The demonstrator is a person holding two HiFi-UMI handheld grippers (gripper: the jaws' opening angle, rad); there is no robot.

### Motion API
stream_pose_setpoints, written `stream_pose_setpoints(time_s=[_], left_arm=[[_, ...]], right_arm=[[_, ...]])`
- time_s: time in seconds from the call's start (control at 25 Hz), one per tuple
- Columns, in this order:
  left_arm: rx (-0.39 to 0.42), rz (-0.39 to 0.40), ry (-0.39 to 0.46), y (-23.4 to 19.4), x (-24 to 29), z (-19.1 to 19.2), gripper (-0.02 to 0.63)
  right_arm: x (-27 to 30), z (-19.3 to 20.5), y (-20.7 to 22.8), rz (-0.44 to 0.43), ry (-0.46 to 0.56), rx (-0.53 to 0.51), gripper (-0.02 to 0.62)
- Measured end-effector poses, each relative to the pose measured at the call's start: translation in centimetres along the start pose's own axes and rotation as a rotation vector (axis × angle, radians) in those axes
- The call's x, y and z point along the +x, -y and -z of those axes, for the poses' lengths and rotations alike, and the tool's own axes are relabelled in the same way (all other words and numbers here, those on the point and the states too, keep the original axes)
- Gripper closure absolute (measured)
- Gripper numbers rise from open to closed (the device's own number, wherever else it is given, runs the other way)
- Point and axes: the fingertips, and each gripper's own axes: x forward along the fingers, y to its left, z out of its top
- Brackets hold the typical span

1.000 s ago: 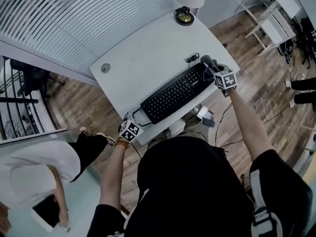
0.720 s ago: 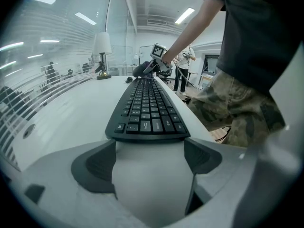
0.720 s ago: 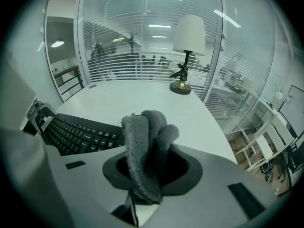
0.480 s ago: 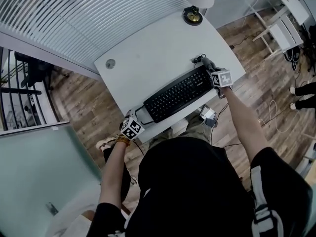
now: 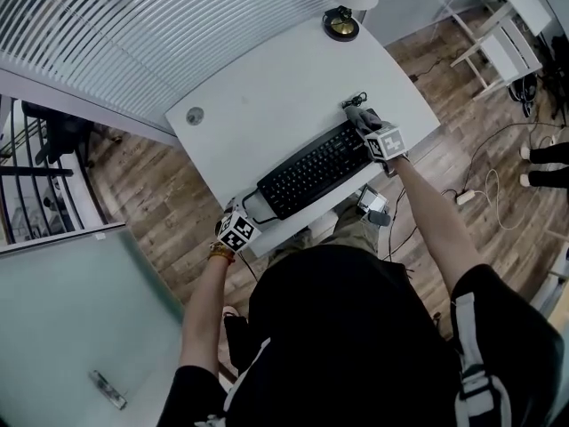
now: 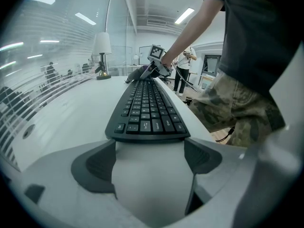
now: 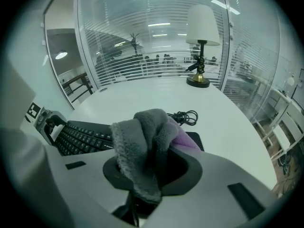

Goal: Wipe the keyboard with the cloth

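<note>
Grey cloth [image 7: 142, 137], purple on one face, is bunched and clamped between the jaws of the right gripper [image 7: 153, 172], with a fold standing up past the tips. The keyboard [image 5: 311, 172] lies just below and to the left of those tips, its right end beside the cloth; whether cloth touches keys I cannot tell. The left gripper [image 6: 149, 158] has its jaws apart with only bare desk [image 6: 61, 122] between them, and the keyboard's left end sits right at their tips, as if braced there. To wipe well, I judge, the right gripper should lay the loose fold flat on the keys and draw it along the rows leftward, lightly enough not to shove the board. A coiled cable [image 7: 187, 117] just beyond the right end is worth avoiding.
</note>
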Motion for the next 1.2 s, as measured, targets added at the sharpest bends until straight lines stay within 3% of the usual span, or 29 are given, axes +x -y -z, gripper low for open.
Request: stream_pose_setpoints(time_s=[0.2,0.68,1.2], left_arm=[[0.0,0.0,-0.003,0.2,0.1,0.0,0.163],[0.005,-0.002,0.005,0.0,-0.1,0.0,0.163],[0.004,-0.002,0.006,0.1,-0.1,0.3,0.163]], right_arm=[[0.1,0.1,-1.3,0.012,0.027,0.021,0.512],[0.7,-0.2,-7.5,-0.047,0.023,-0.07,0.515],[0.8,0.0,-8.1,-0.039,0.009,-0.076,0.515]])
